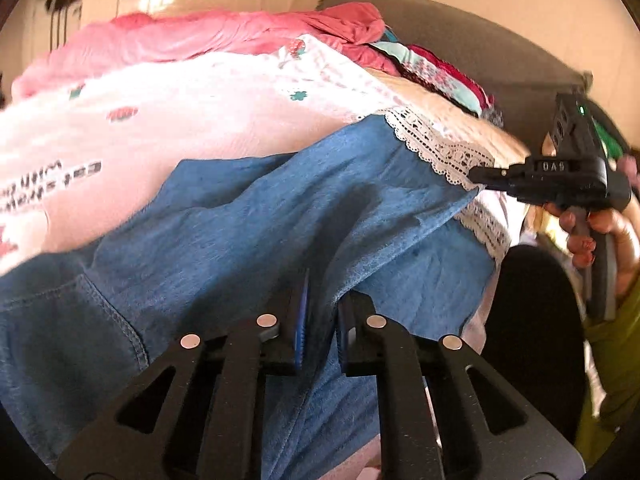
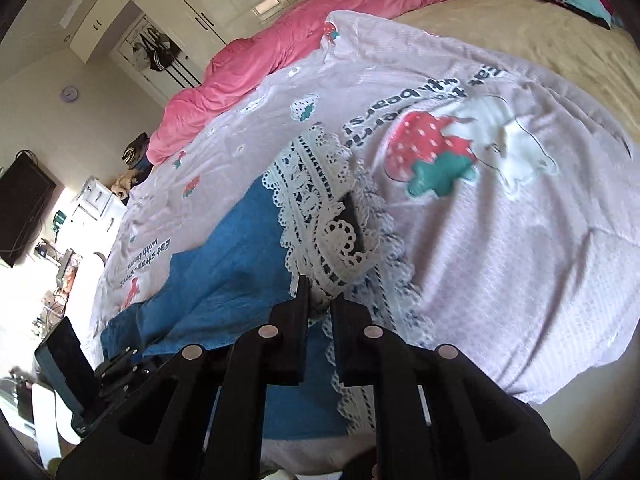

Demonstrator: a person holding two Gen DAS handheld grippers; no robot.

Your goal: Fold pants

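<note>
Blue denim pants (image 1: 280, 220) with a white lace hem (image 1: 440, 148) lie on a pink strawberry-print sheet (image 1: 180, 112) on the bed. My left gripper (image 1: 322, 296) is shut on a fold of the blue denim near the waist end. My right gripper (image 2: 320, 294) is shut on the lace hem (image 2: 320, 208) of the pants (image 2: 224, 264) and lifts it a little off the sheet (image 2: 500, 240). The right gripper also shows in the left wrist view (image 1: 480, 174), at the hem on the right. Part of the left gripper shows at the lower left of the right wrist view (image 2: 116, 372).
A pink duvet (image 2: 280, 52) is bunched along the far side of the bed. Patterned pillows (image 1: 440, 76) lie by a grey headboard (image 1: 460, 40). White wardrobes (image 2: 224, 0), a dark TV (image 2: 22, 208) and cluttered furniture (image 2: 72, 240) stand beyond the bed.
</note>
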